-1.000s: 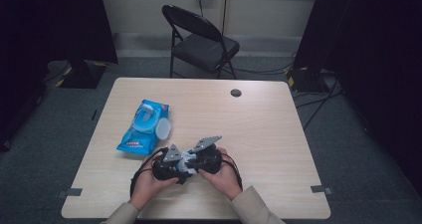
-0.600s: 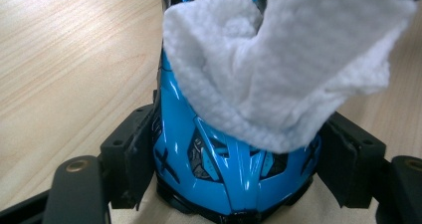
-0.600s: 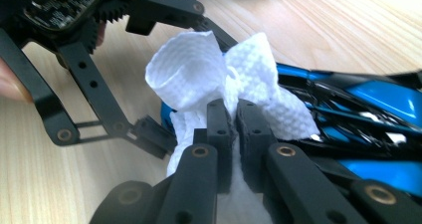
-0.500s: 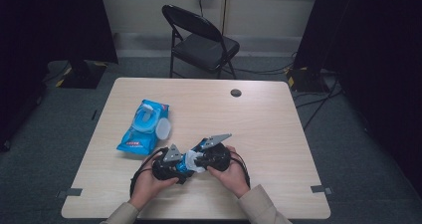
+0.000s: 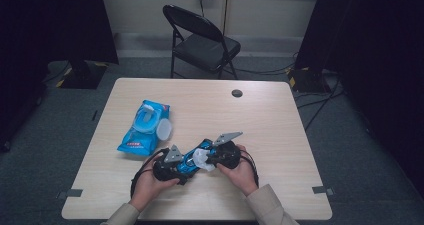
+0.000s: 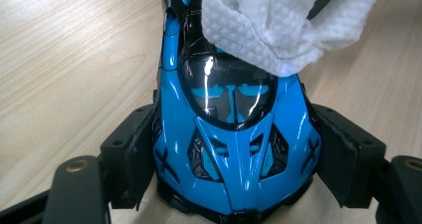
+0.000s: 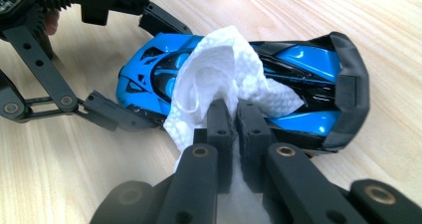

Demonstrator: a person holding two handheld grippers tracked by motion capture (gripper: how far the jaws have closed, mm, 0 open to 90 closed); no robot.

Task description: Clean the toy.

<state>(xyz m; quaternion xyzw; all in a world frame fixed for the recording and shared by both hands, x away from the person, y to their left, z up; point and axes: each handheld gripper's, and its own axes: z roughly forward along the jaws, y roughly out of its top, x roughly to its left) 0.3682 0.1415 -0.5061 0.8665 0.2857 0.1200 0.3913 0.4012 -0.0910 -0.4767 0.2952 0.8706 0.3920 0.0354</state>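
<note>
- Near the table's front edge, a blue toy car (image 5: 192,158) lies on the wooden table (image 5: 265,120), clamped on both flanks by the left gripper (image 6: 234,149); its jaws press the car's sides.
- No brand or lettering can be read on the car; black X-shaped marks sit on its bodywork in the left gripper view.
- Left of the car and farther back lies a blue wipes pack (image 5: 145,127) with its lid open; its print is too small to read.
- The right gripper (image 7: 235,115) has its jaws closed on a white wipe (image 7: 219,79), which rests on the car's roof.
- The wipe hides the middle of the car in the right gripper view, and in the left gripper view the car's far end is cut off at the top edge.
- Both hands come in from the near edge, the left hand (image 5: 150,182) and right hand (image 5: 242,172) angled inward so the grippers meet over the car.
- Beyond the table stands a black folding chair (image 5: 202,42).
</note>
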